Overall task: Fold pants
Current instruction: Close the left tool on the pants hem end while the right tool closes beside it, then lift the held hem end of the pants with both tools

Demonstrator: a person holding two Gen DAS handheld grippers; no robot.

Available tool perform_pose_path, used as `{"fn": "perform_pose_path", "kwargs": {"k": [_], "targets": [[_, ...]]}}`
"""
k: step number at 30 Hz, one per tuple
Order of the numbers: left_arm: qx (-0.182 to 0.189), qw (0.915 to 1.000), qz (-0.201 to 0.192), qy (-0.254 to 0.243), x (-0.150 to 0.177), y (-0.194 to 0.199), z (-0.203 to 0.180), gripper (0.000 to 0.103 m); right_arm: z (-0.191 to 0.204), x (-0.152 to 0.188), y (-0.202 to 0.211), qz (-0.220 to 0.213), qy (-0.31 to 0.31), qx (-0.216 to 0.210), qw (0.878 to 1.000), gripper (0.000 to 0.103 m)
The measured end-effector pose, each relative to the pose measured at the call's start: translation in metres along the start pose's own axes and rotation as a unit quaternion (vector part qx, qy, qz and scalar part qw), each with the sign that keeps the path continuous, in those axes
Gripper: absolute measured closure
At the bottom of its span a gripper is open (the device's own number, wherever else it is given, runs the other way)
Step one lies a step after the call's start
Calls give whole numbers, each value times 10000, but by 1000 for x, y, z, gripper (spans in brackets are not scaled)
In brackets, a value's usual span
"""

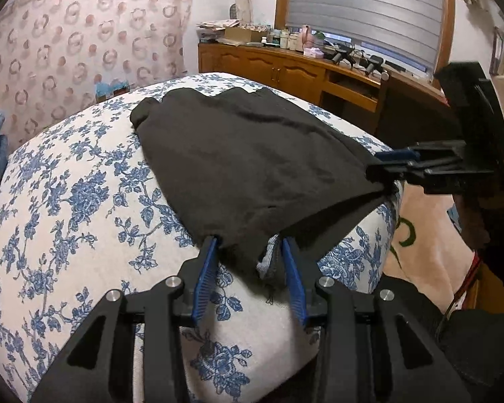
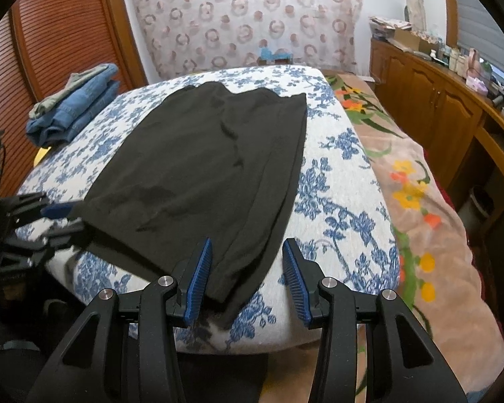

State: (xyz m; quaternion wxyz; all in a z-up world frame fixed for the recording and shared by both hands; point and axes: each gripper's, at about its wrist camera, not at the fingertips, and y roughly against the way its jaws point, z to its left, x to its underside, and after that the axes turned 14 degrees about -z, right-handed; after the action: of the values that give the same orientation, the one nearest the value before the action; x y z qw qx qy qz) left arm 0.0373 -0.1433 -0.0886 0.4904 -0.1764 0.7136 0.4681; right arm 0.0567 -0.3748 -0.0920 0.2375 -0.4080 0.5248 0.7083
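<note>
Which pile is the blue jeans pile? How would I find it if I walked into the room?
Find the board with the white and blue flower cover in front of the slatted wooden doors. On its far left corner, beside the spread-out black pants, sits a small stack of folded clothes. It is the only folded pile there: faded blue denim with a grey-green piece on top.

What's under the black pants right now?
The black pants lie flat on the blue-flowered cover, which shows all around them. Whatever sits beneath the fabric itself is covered.
</note>
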Motion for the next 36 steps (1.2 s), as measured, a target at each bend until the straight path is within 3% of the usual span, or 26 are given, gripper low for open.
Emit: {"fn": "perform_pose_path", "kwargs": {"k": [1,4,12,17,20,29,36], "targets": [[15,10000,-29,22,1,0,0,75,-1,1,1,13,-53,-22,10000,59],[71,9999,-65,59,1,3,0,84,2,4,3,6,-134,-57,9999,59],[57,10000,-43,56,2,4,-2,84,9,6,3,71,-139,-68,9999,62],[13,9999,-89,57,-1,6,-2,90,11,7,2,58,-292,-384,9988,94],[-42,9995,-294,114,-13,16,1,92,13,1,6,-115,-292,-459,9985,98],[-225,9911,-1315,-45,-89,74,23,93,37,-74,40,-1098,158,-653,9917,98],[-557,9786,-1954,-313,-147,130,38,93,67,-144,74,-1898,516,-984,9755,98]]}}
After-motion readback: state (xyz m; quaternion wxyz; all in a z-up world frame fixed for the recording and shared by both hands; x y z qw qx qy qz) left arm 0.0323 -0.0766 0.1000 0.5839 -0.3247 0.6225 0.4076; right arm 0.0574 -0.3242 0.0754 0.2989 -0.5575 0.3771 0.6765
